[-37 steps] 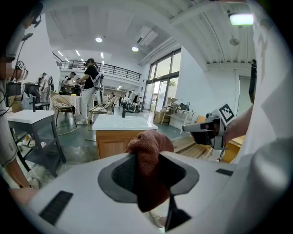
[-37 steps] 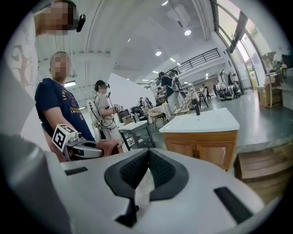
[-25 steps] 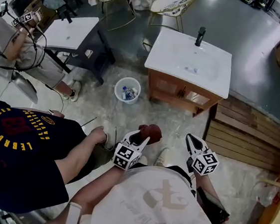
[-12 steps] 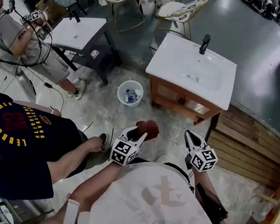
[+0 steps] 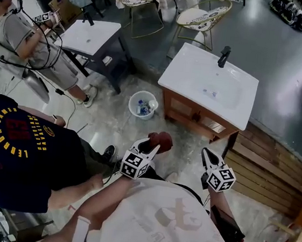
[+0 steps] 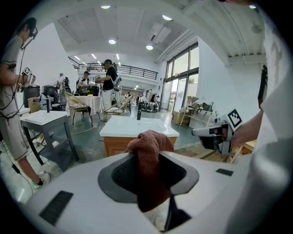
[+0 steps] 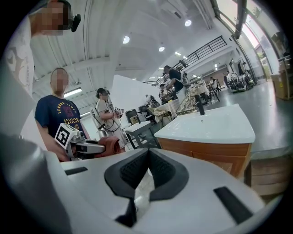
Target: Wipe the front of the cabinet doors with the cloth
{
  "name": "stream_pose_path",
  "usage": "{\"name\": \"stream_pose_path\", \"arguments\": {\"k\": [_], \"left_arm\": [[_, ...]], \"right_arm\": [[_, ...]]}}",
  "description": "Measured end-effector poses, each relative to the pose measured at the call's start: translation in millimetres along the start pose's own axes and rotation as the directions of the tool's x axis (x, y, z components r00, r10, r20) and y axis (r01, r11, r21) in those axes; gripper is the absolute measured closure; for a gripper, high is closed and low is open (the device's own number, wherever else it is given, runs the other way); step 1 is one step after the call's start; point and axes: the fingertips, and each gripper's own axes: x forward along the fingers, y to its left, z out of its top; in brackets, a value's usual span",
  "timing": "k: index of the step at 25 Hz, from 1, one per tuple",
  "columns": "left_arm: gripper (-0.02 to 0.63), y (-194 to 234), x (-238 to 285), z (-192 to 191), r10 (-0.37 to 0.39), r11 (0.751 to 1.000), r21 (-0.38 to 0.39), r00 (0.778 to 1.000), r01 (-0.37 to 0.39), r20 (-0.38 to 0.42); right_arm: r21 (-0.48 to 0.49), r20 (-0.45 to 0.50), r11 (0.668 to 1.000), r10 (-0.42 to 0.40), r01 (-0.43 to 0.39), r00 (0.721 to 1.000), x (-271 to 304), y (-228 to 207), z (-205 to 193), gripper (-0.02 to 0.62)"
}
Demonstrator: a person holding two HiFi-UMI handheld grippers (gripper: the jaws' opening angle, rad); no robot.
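Observation:
A wooden vanity cabinet (image 5: pixel 195 116) with a white sink top (image 5: pixel 209 84) stands on the floor ahead of me, its doors facing me. My left gripper (image 5: pixel 154 144) is held in the air short of it, shut on a reddish-brown cloth (image 5: pixel 162 141). In the left gripper view the cloth (image 6: pixel 149 151) bulges up between the dark pads, with the cabinet (image 6: pixel 120 145) behind it. My right gripper (image 5: pixel 207 151) hovers beside the left one, also apart from the cabinet. Its pads (image 7: pixel 137 170) meet with nothing between them, and the cabinet (image 7: pixel 215 153) lies beyond.
A white bucket (image 5: pixel 143 104) stands left of the cabinet. Further left is a dark table with a white top (image 5: pixel 90 36). A person in a dark shirt (image 5: pixel 18 146) stands close at my left. Wooden planks (image 5: pixel 266 158) lie to the cabinet's right. Chairs (image 5: pixel 203 15) stand behind.
The head view has shifted a little. The hand of the person at my left has dropped lower. Both grippers keep the same pose, the cloth still in the left one.

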Motion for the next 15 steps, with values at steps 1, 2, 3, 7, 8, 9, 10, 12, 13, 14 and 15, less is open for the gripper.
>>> {"name": "stream_pose_path", "arguments": {"k": [1, 2, 3, 7, 8, 9, 10, 12, 13, 14, 15], "left_arm": [[0.471, 2, 2, 2, 0.002, 1.000, -0.005, 1.000, -0.002, 0.000], [0.471, 4, 4, 4, 0.004, 1.000, -0.010, 1.000, -0.004, 0.000], [0.471, 6, 6, 5, 0.005, 1.000, -0.013, 1.000, -0.006, -0.001], [0.471, 19, 17, 5, 0.011, 1.000, -0.026, 1.000, -0.011, -0.014], [0.470, 23, 21, 4, 0.011, 0.999, -0.031, 1.000, -0.012, -0.016], [0.470, 27, 27, 4, 0.010, 0.999, -0.037, 1.000, -0.011, -0.019], [0.471, 31, 33, 4, 0.009, 0.999, -0.042, 1.000, -0.010, -0.021], [0.471, 42, 45, 5, 0.009, 0.999, -0.053, 1.000, -0.011, -0.024], [0.471, 47, 50, 6, 0.010, 0.998, -0.058, 1.000, -0.012, -0.026], [0.471, 53, 55, 7, 0.011, 0.998, -0.062, 1.000, -0.013, -0.028], [0.471, 58, 60, 9, 0.012, 0.998, -0.064, 0.999, -0.013, -0.030]], "right_arm": [[0.003, 0.001, 1.000, -0.001, 0.001, 1.000, 1, -2, 1, 0.583], [0.005, 0.000, 1.000, -0.002, 0.002, 1.000, 2, -3, 2, 0.582], [0.008, -0.003, 1.000, -0.002, 0.002, 1.000, 3, -3, 2, 0.581], [0.011, -0.028, 1.000, -0.005, 0.005, 1.000, 10, -6, 0, 0.581], [0.011, -0.033, 1.000, -0.009, 0.009, 0.999, 12, -8, 0, 0.582], [0.011, -0.037, 1.000, -0.014, 0.014, 0.999, 14, -12, 1, 0.581], [0.013, -0.040, 1.000, -0.020, 0.020, 0.999, 17, -15, 2, 0.583], [0.012, -0.043, 0.999, -0.029, 0.030, 0.999, 24, -23, 8, 0.581], [0.009, -0.044, 0.999, -0.032, 0.033, 0.999, 28, -26, 11, 0.583], [0.004, -0.044, 0.999, -0.035, 0.035, 0.998, 32, -28, 16, 0.581], [-0.002, -0.044, 0.999, -0.039, 0.039, 0.998, 36, -32, 21, 0.581]]}}
